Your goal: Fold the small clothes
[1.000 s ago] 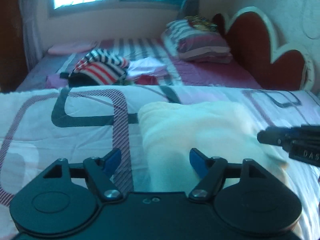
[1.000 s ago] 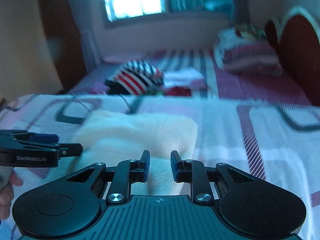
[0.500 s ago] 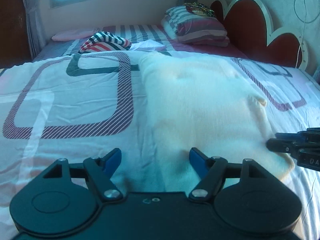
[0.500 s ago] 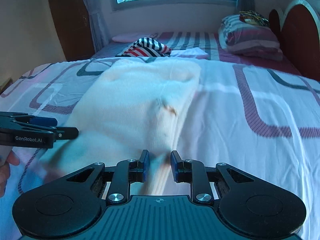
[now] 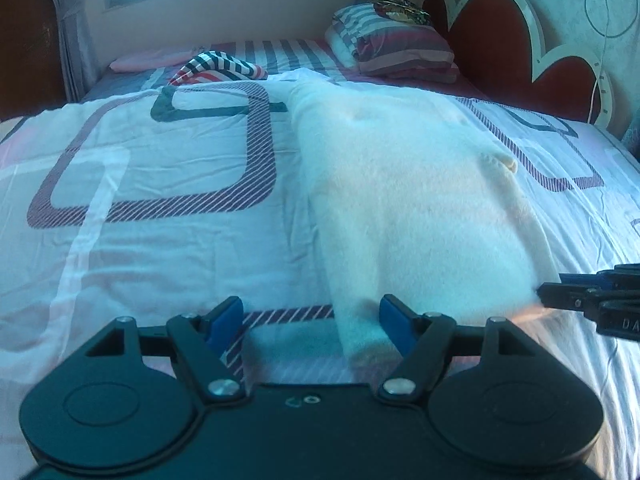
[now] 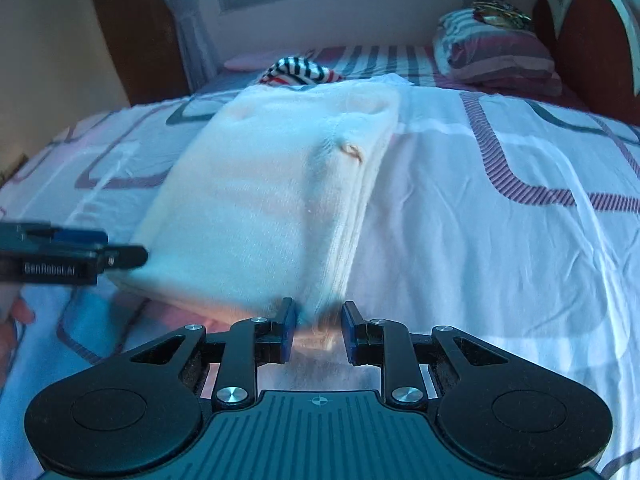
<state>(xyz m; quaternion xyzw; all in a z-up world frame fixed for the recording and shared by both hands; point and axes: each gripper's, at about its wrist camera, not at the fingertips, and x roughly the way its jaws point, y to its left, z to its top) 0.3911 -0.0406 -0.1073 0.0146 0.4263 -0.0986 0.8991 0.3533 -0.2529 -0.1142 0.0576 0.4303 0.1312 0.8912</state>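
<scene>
A cream folded garment (image 5: 408,200) lies lengthwise on the patterned duvet (image 5: 140,168), with a small tan mark (image 6: 352,151) near its right edge. My left gripper (image 5: 310,320) is open at the garment's near left corner. The cloth rests against the right pad only, and bare duvet shows beside the left pad. My right gripper (image 6: 318,328) is narrow, shut on the thick near right corner of the garment (image 6: 272,200), which fills the gap between its pads. The right gripper's fingers (image 5: 580,300) and the left gripper's fingers (image 6: 116,256) each show in the other view.
A striped red, white and dark garment (image 5: 218,66) lies beyond the duvet's far edge. Stacked striped pillows (image 5: 400,52) sit by the red scalloped headboard (image 5: 492,40). A person's hand (image 6: 16,312) shows at the left edge. Bare duvet (image 6: 500,240) spreads right of the garment.
Both grippers have drawn back along the duvet, with the garment's near corners staying at their fingers. The garment now lies longer and flat. The jaw widths look the same.
</scene>
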